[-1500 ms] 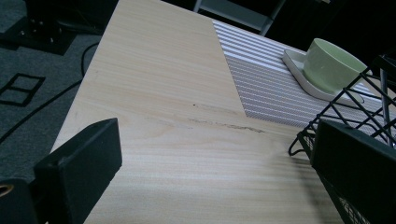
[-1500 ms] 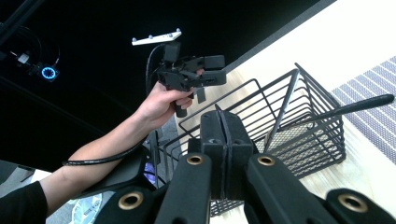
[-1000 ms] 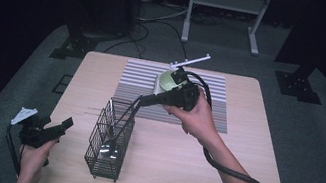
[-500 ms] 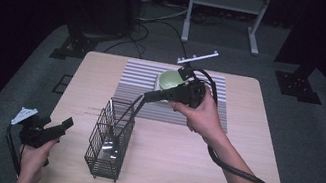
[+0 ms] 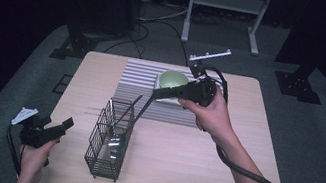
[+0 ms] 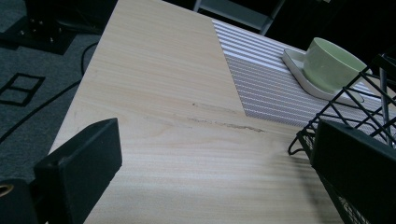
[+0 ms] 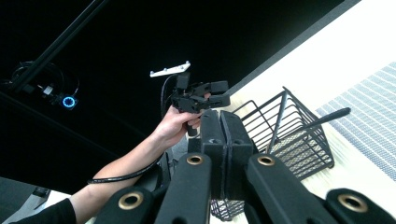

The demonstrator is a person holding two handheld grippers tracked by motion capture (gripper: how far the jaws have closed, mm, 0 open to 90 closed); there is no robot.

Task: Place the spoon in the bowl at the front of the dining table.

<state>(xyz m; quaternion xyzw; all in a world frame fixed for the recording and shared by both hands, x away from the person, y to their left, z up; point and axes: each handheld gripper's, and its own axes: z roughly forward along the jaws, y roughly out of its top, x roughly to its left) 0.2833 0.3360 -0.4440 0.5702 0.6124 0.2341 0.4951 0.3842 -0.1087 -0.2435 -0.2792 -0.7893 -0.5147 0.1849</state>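
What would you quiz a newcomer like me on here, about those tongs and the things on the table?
1. True or false: the left tongs are open, with nothing between them.
2. What does the green bowl sit on? A) bare wood B) a white plate C) the carpet
3. Fill in the blank: the spoon stands inside the black wire ____.

Key: 1 true; 2 B; 3 basket.
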